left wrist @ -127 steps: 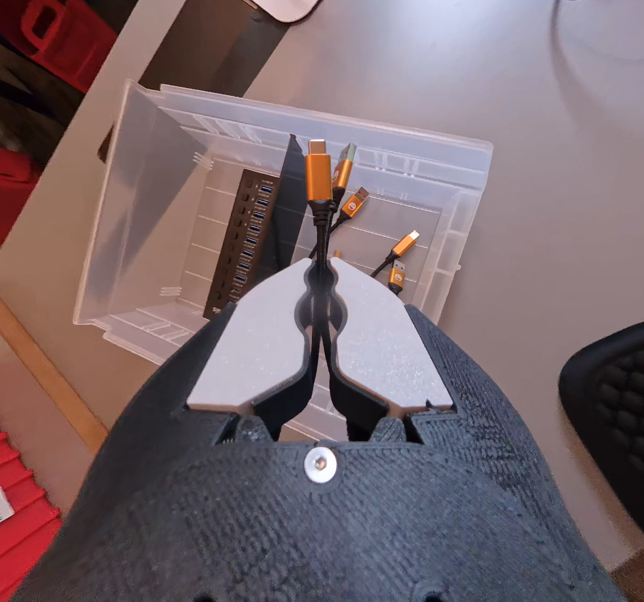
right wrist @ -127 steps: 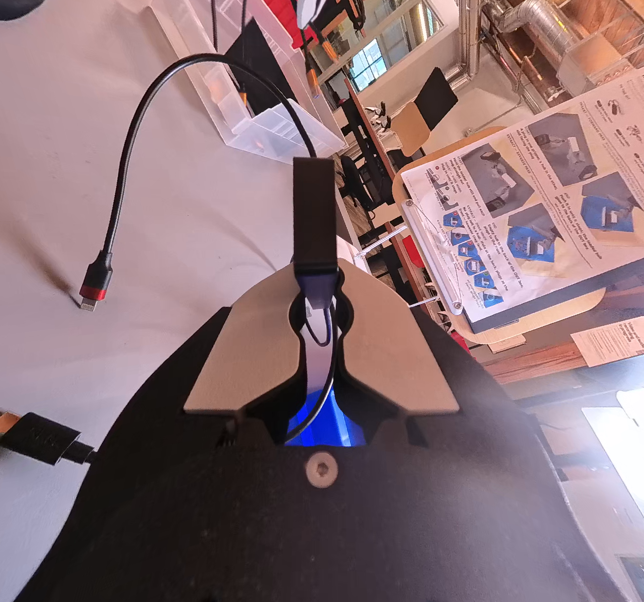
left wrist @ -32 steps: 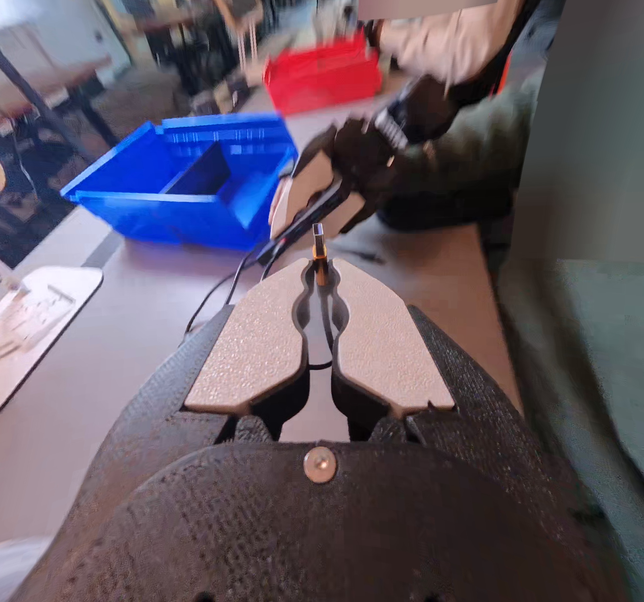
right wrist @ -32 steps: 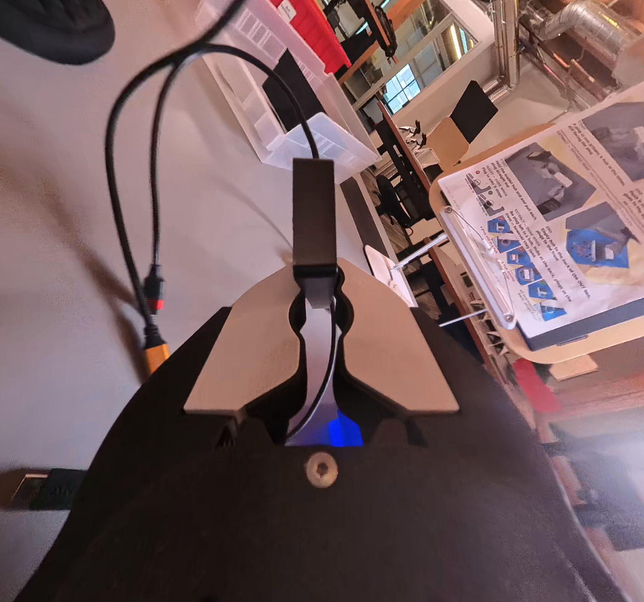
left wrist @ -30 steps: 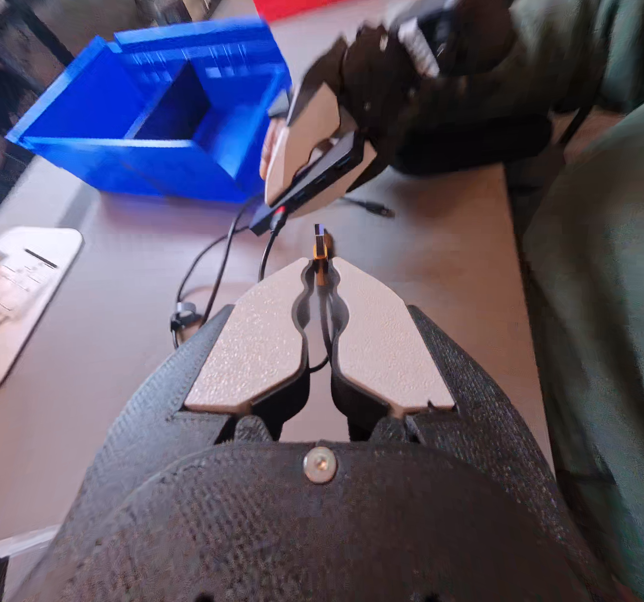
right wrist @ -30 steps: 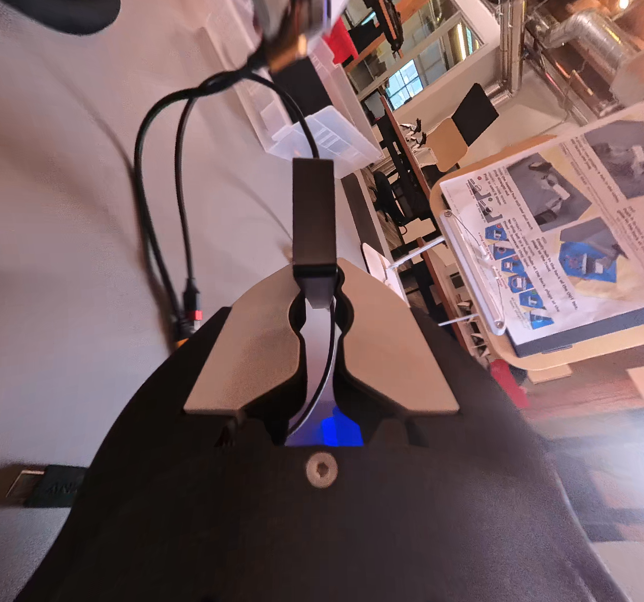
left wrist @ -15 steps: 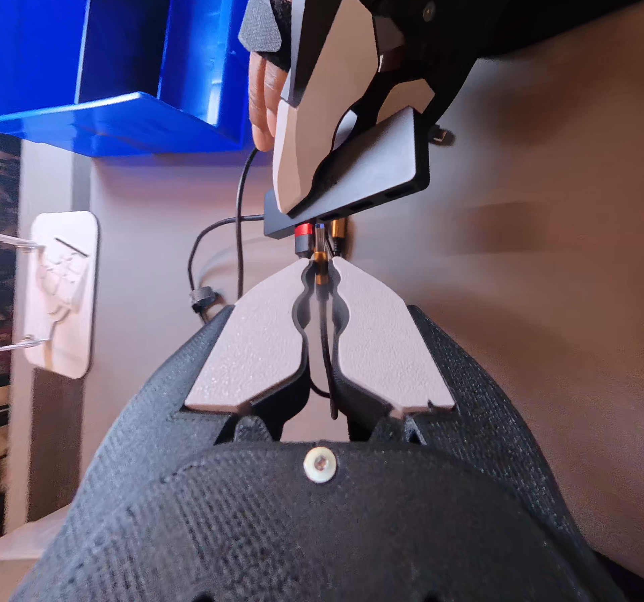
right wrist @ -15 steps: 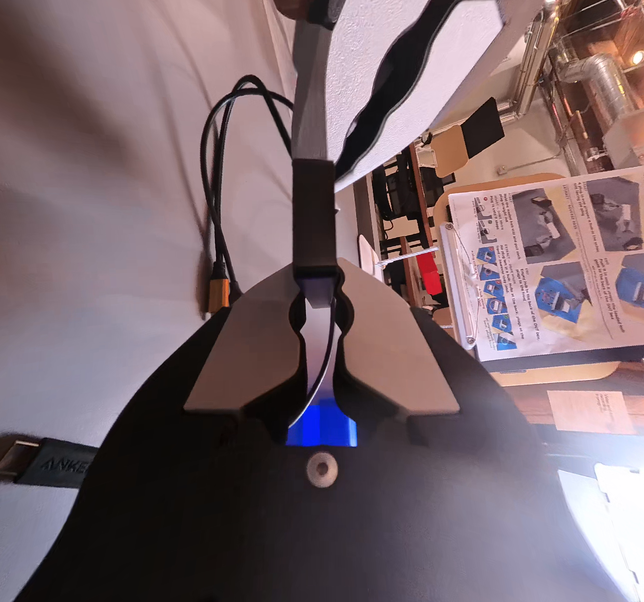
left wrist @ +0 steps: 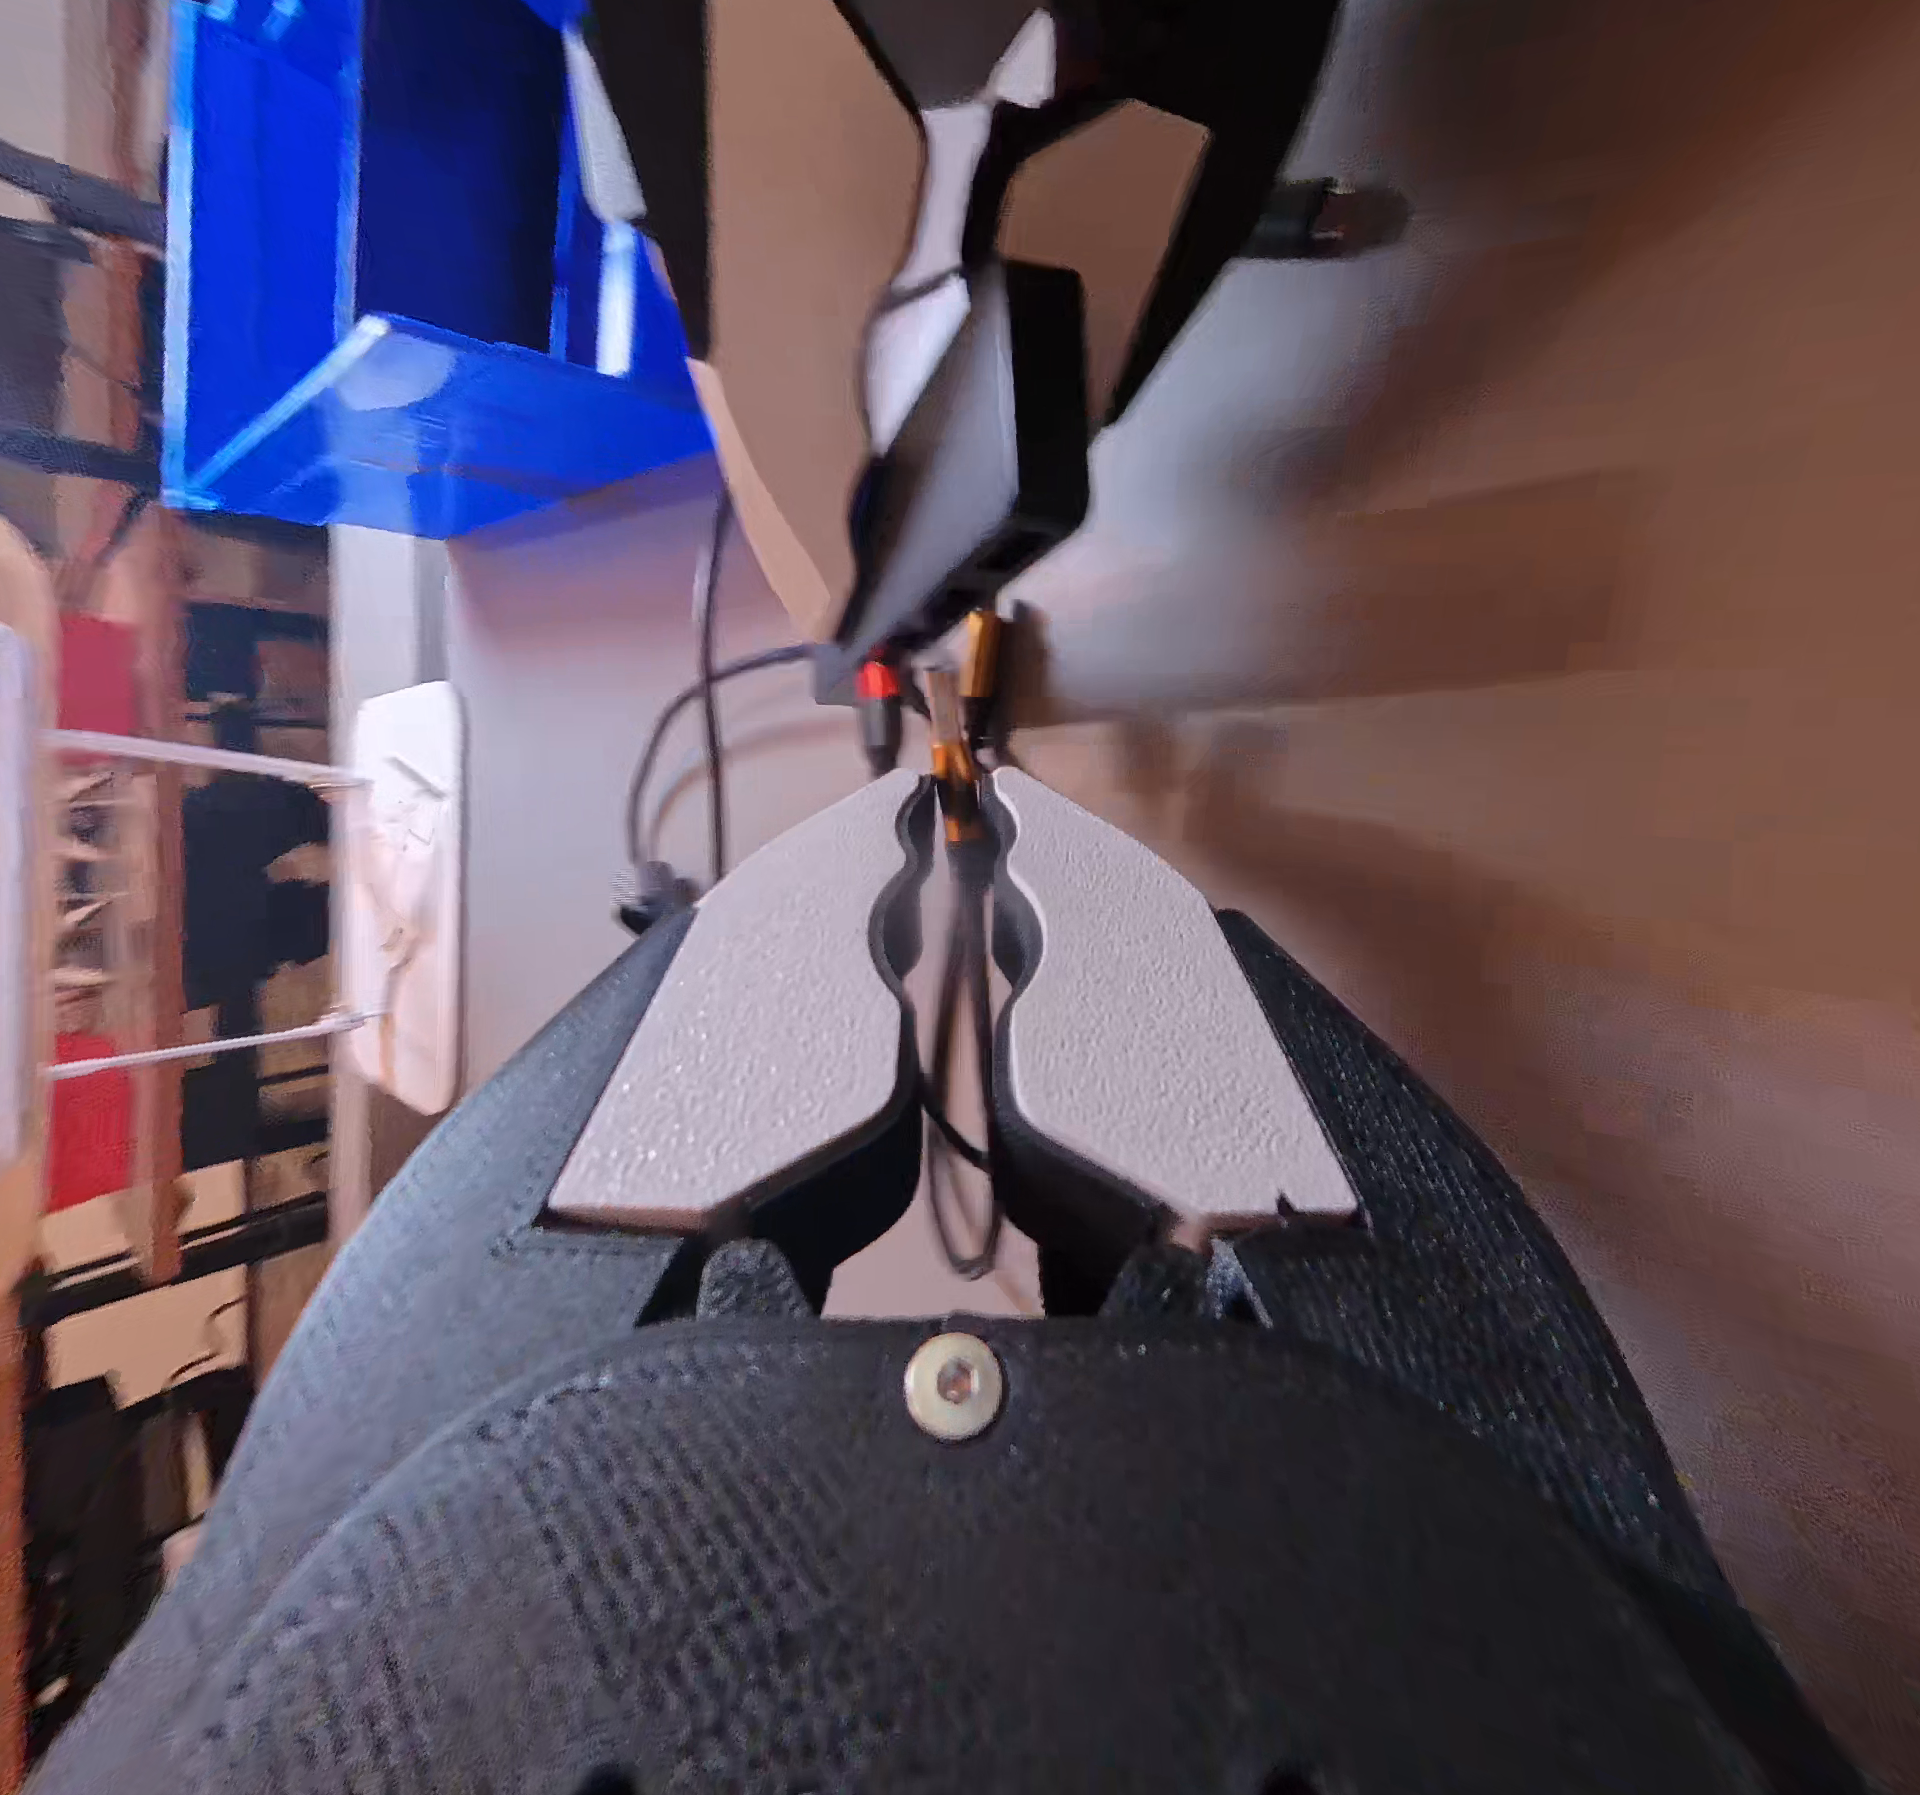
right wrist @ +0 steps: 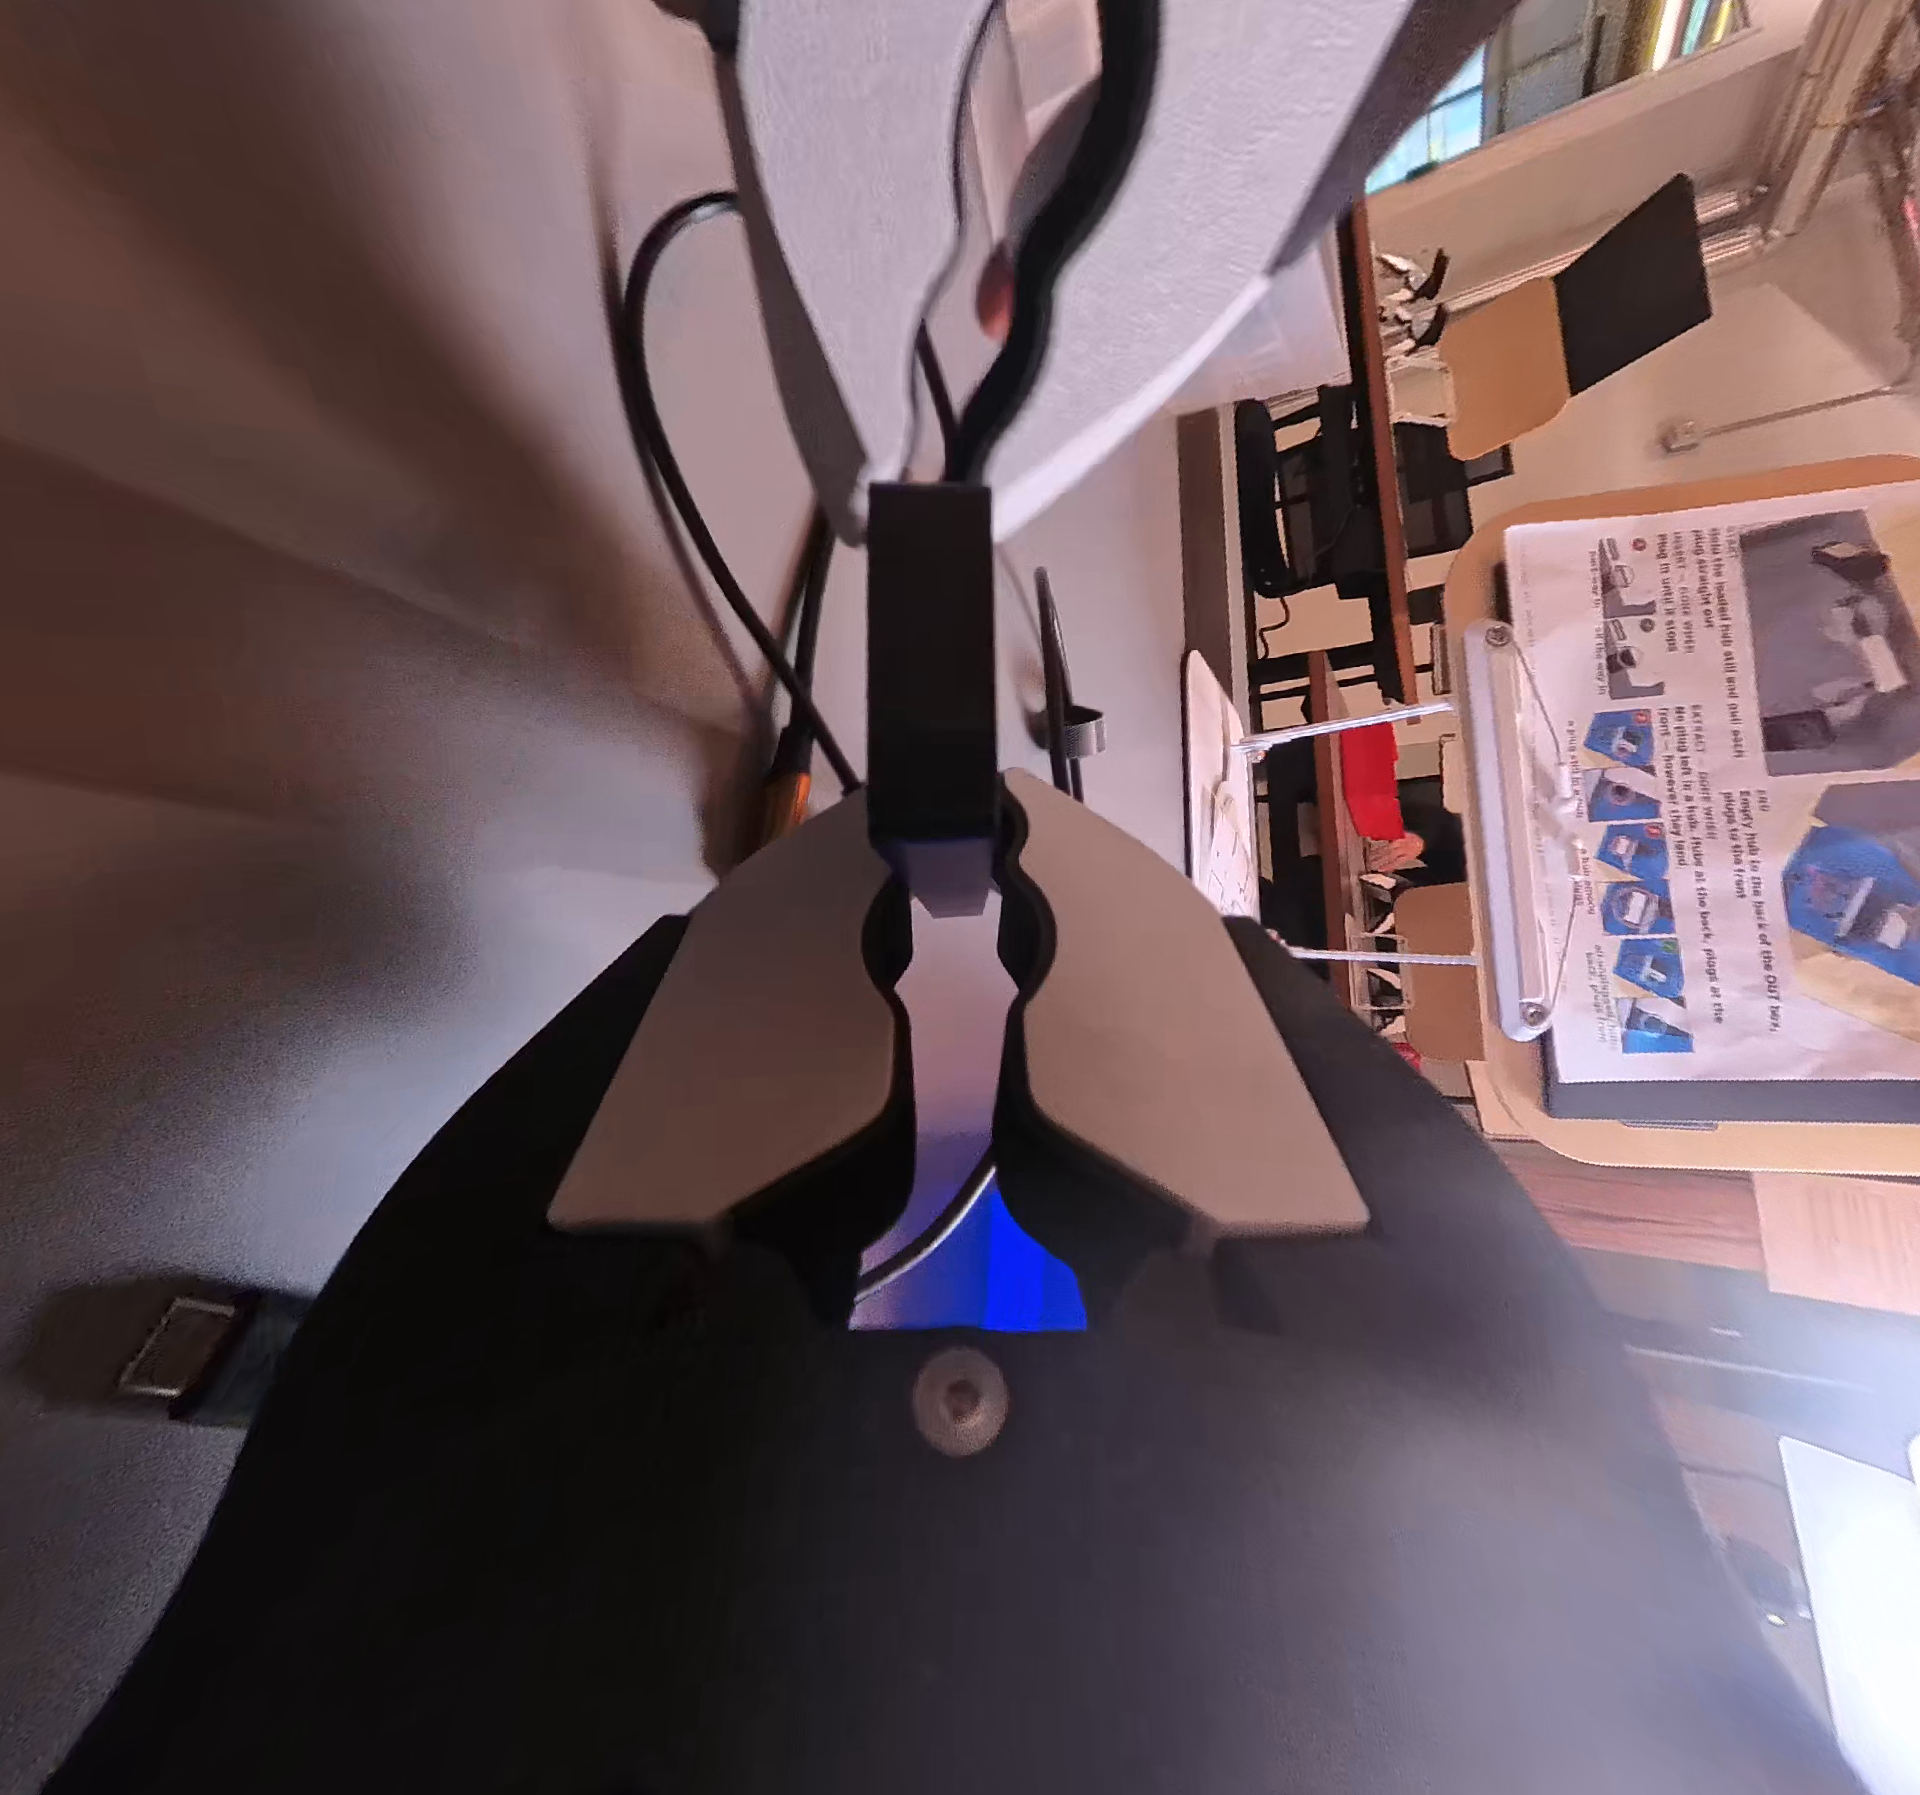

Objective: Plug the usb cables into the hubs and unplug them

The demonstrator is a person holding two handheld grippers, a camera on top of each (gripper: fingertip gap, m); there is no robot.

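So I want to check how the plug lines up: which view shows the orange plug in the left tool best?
The left wrist view: the orange plug sticks out between the tool's tips, just short of the black hub, beside two plugs already seated. The right wrist view shows mostly the hub edge-on; the other tool hides that plug there.

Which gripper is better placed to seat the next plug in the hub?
Left. The left gripper pinches the orange plug, tip close to the hub edge. The right gripper is clamped on the hub, bracing it.
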